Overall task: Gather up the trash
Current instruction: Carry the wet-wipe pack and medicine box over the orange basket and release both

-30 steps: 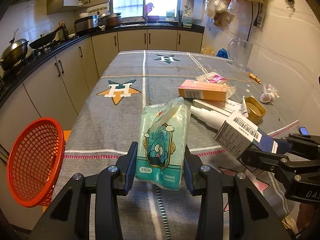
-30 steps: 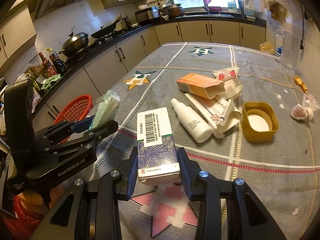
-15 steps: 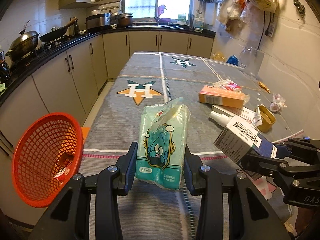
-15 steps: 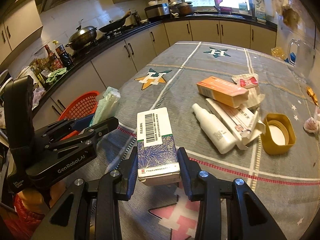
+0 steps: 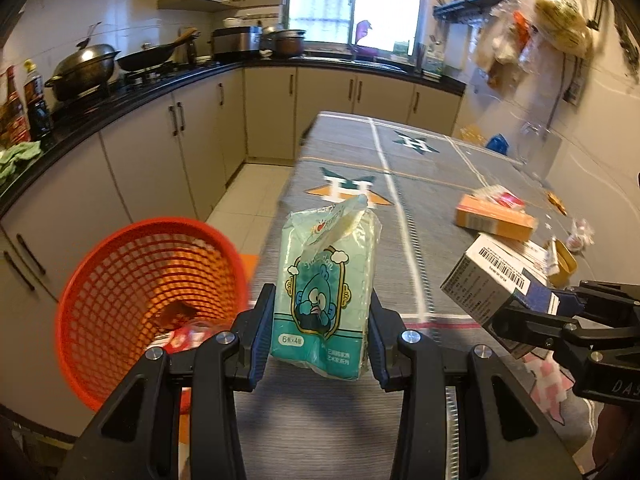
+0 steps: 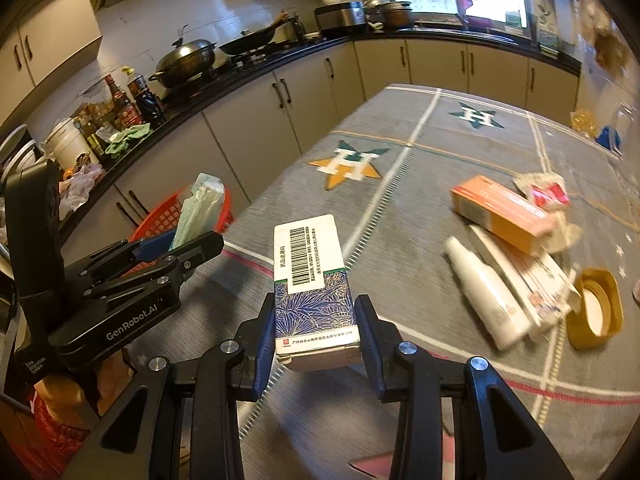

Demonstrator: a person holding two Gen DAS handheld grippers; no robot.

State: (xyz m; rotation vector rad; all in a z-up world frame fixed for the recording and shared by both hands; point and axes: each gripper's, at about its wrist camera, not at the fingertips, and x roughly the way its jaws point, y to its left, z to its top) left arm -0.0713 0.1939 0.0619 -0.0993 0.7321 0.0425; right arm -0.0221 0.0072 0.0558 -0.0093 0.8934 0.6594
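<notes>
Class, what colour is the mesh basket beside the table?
Orange-red; the basket shows best in the left wrist view.

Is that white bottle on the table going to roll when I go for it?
Probably. The white bottle lies on its side and looks round and smooth, so a nudge may roll it. The flat carton touching one side may block it that way.

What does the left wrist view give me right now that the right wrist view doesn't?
Only the left wrist view looks into the red basket, showing trash already at its bottom, and faces the printed front of the tissue pack in the left tongs. Only the right wrist view shows the white bottle. Both show the barcoded box in the right tongs and the orange carton.
</notes>
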